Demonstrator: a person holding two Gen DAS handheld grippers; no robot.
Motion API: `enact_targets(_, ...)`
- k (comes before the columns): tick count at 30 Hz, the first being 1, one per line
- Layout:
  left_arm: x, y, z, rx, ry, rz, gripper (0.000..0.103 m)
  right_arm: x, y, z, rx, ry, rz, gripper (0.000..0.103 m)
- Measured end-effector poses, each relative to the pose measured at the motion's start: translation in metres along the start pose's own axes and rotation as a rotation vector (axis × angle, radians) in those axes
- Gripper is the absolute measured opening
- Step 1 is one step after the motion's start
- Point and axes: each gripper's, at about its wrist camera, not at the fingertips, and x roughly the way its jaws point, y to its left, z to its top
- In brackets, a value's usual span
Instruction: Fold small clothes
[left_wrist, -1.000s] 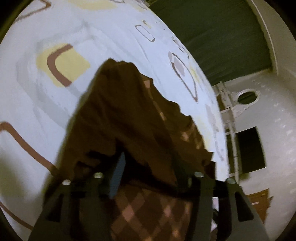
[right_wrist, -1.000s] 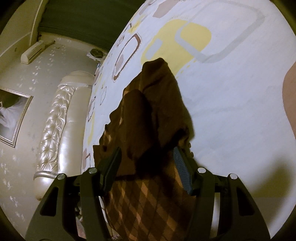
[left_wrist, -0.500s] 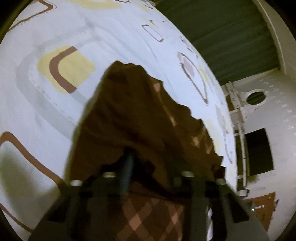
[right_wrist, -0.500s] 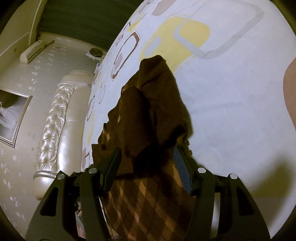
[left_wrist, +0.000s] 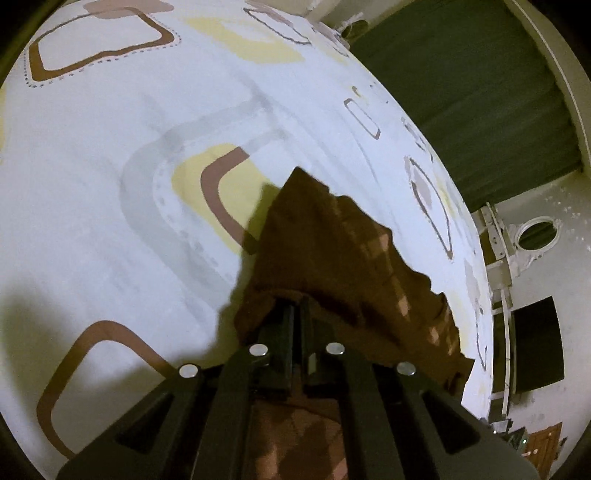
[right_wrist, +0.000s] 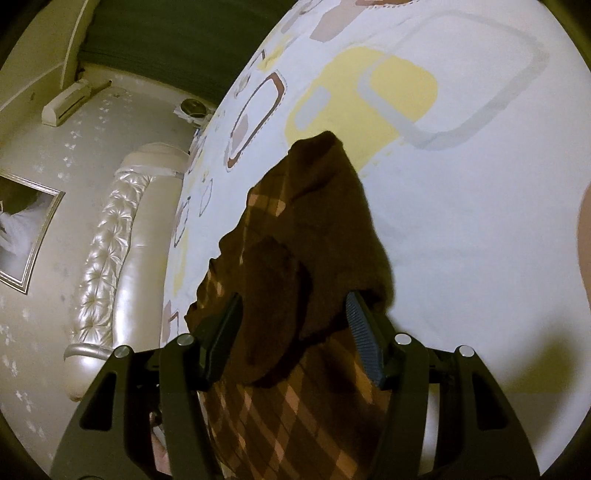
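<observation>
A small brown garment with a tan diamond check (left_wrist: 343, 258) lies bunched on a white bedsheet (left_wrist: 110, 184). My left gripper (left_wrist: 297, 310) is shut on a fold of its plain brown edge, with the cloth draped over the fingertips. In the right wrist view the same garment (right_wrist: 317, 236) runs between the fingers of my right gripper (right_wrist: 295, 314), which is open, one finger on each side of a raised brown fold. The checked part lies under the right gripper's body.
The sheet (right_wrist: 461, 184) has yellow, grey and brown rounded squares. A padded cream headboard (right_wrist: 107, 258) and a framed picture (right_wrist: 26, 229) are left in the right wrist view. A dark green curtain (left_wrist: 461, 92) hangs beyond the bed's far edge.
My left gripper has closed from open onto the brown fold and pulled back, lifting the cloth. My right gripper has stayed open and nearly still.
</observation>
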Motion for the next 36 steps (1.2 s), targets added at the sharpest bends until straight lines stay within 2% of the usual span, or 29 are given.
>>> enact_targets(4, 0.003, 0.000, -0.001, 0.009, 0.003, 0.003, 0.002, -0.001, 0.010, 0.008, -0.005, -0.025, 0.004, 0.058)
enact_targets(6, 0.003, 0.000, -0.001, 0.015, 0.007, 0.005, 0.002, -0.015, 0.020, 0.011, -0.006, -0.068, 0.011, 0.058)
enact_targets(8, 0.004, 0.000, -0.001, 0.026, 0.011, 0.007, 0.002, -0.028, 0.034, 0.012, -0.063, -0.113, 0.006, 0.058)
enact_targets(9, 0.005, -0.001, 0.000, 0.027, 0.012, 0.006, 0.002, -0.030, 0.038, 0.012, -0.087, -0.115, -0.004, 0.058)
enact_targets(11, 0.005, -0.001, 0.000, 0.029, 0.013, 0.005, 0.002, -0.016, 0.038, 0.015, -0.098, -0.062, -0.023, 0.058)
enact_targets(14, 0.005, 0.000, 0.000, 0.022, 0.014, 0.000, 0.002, 0.021, 0.024, 0.019, -0.072, 0.038, -0.098, 0.045)
enact_targets(15, 0.005, 0.001, 0.000, 0.020, 0.015, -0.001, 0.002, 0.030, 0.020, 0.019, -0.063, 0.063, -0.100, 0.041)
enact_targets(17, 0.005, 0.001, -0.001, 0.022, 0.017, -0.001, 0.002, 0.044, 0.017, 0.018, -0.053, 0.088, -0.098, 0.040)
enact_targets(18, 0.005, 0.001, 0.000, 0.025, 0.019, -0.001, 0.002, 0.046, 0.016, 0.017, -0.055, 0.089, -0.098, 0.037)
enact_targets(19, 0.005, 0.001, -0.001, 0.027, 0.021, -0.002, 0.002, 0.049, 0.017, 0.016, -0.062, 0.089, -0.102, 0.024)
enact_targets(21, 0.005, 0.001, 0.000, 0.027, 0.023, -0.003, 0.002, 0.055, 0.020, 0.015, -0.098, 0.104, -0.142, 0.005)
enact_targets(25, 0.005, 0.000, -0.001, 0.031, 0.020, 0.000, 0.002, 0.059, 0.029, 0.016, -0.148, 0.102, -0.175, 0.004)
enact_targets(29, 0.004, -0.001, -0.001, 0.026, 0.020, 0.003, 0.002, 0.040, 0.067, 0.034, -0.236, -0.004, -0.143, 0.004)
enact_targets(32, 0.004, -0.004, -0.002, 0.034, 0.018, 0.005, 0.003, 0.001, 0.087, 0.044, -0.301, -0.133, -0.093, 0.004)
enact_targets(34, 0.006, -0.005, -0.005, 0.031, 0.024, -0.007, 0.003, -0.014, 0.078, 0.042, -0.303, -0.170, -0.091, 0.004)
enact_targets(36, 0.008, -0.008, -0.008, 0.040, 0.031, -0.011, 0.003, -0.017, 0.048, 0.034, -0.290, -0.167, -0.119, 0.004)
